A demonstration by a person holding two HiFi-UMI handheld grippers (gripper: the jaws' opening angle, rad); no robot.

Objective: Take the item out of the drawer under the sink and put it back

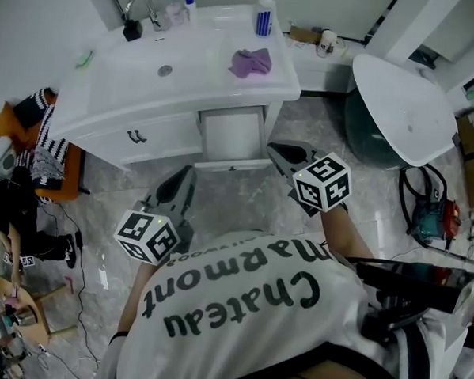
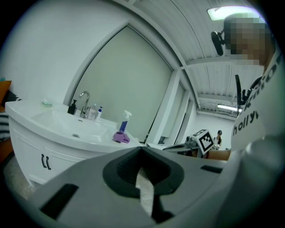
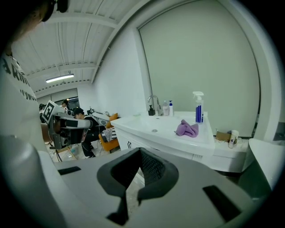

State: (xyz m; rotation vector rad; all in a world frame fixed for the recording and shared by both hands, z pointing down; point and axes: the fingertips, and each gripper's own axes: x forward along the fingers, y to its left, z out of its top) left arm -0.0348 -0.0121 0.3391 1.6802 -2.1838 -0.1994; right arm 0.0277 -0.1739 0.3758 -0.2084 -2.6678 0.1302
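The white drawer (image 1: 233, 135) under the sink (image 1: 160, 70) stands pulled out, and I see nothing inside it. A purple cloth (image 1: 251, 63) lies on the counter's right part, also in the left gripper view (image 2: 120, 137) and the right gripper view (image 3: 187, 129). My left gripper (image 1: 192, 171) hovers over the floor in front of the cabinet, shut and empty (image 2: 141, 150). My right gripper (image 1: 272, 147) hangs just right of the drawer's front, shut with nothing in it (image 3: 139, 151).
A blue spray bottle (image 1: 263, 16) and a faucet (image 1: 144, 5) stand at the back of the counter. A white tub (image 1: 408, 106) sits to the right, with a power tool (image 1: 430, 217) on the floor. An orange chair with striped clothes (image 1: 41, 147) is at the left.
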